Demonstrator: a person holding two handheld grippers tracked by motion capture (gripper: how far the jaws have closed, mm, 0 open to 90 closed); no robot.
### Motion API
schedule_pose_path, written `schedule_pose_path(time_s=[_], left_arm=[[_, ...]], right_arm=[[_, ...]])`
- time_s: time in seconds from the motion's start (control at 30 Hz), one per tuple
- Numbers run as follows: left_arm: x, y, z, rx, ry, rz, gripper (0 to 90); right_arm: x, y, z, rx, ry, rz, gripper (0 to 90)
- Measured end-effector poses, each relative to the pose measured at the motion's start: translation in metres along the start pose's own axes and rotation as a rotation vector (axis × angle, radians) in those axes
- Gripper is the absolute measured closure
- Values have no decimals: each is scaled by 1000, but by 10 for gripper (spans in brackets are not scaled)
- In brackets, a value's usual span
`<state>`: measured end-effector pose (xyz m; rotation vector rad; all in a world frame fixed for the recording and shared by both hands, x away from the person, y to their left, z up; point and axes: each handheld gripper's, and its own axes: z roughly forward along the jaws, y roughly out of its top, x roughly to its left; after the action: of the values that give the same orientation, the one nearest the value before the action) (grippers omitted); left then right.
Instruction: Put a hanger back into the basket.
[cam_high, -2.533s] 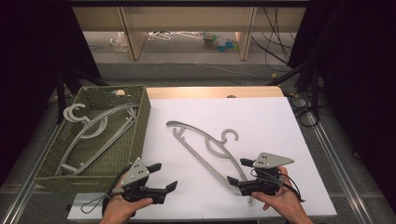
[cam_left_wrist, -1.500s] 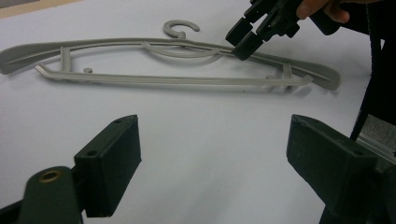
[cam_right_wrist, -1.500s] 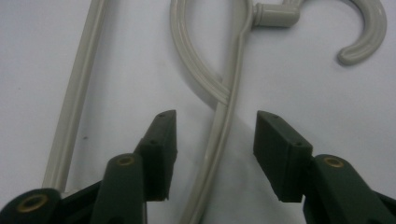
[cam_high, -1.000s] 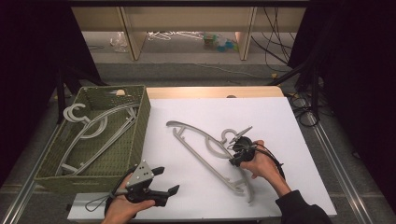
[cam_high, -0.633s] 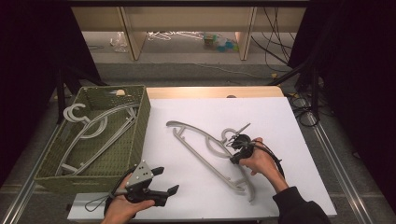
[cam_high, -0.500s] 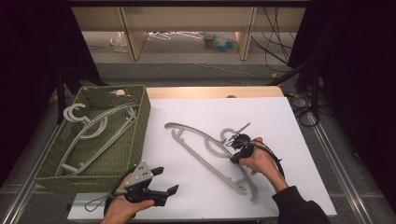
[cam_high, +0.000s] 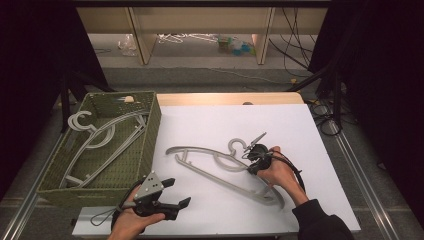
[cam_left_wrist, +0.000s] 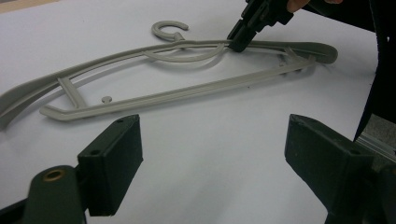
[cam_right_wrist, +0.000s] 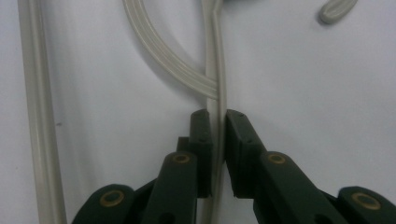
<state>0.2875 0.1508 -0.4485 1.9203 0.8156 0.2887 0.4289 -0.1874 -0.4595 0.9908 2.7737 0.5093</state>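
A grey plastic hanger (cam_high: 220, 177) lies flat on the white table top (cam_high: 300, 130), hook pointing away from me. My right gripper (cam_high: 251, 169) points down onto its upper arm near the hook. In the right gripper view its jaws (cam_right_wrist: 218, 116) have just been closing and now press on the thin grey bar of the hanger (cam_right_wrist: 214, 70). The left gripper view shows the hanger (cam_left_wrist: 177, 93) with the right gripper (cam_left_wrist: 236, 44) pinching it. My left gripper (cam_high: 176, 192) is held near the front edge, open, with nothing between its fingers (cam_left_wrist: 114, 158).
A green woven basket (cam_high: 150, 130) stands at the left of the table with more grey hangers (cam_high: 100, 140) in it. Black cables hang off the table's right side (cam_high: 325, 115). Shelving and clutter lie beyond the far edge.
The right hand went from the front edge up to the hanger, and its jaws closed on the upper arm. The left gripper has stayed where it was.
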Motion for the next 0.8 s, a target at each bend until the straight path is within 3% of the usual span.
schedule_pose_path(time_s=[0.43,0.57,0.8], left_arm=[[3,0,-1,-3,13,-8,192],[3,3,-1,-15,13,-21,192],[5,19,3,-21,31,20,191]], right_arm=[[4,-4,-19,-56,-26,-150,824],[9,-7,-27,-76,-27,-176,823],[19,-8,-40,-102,-45,-237,823]])
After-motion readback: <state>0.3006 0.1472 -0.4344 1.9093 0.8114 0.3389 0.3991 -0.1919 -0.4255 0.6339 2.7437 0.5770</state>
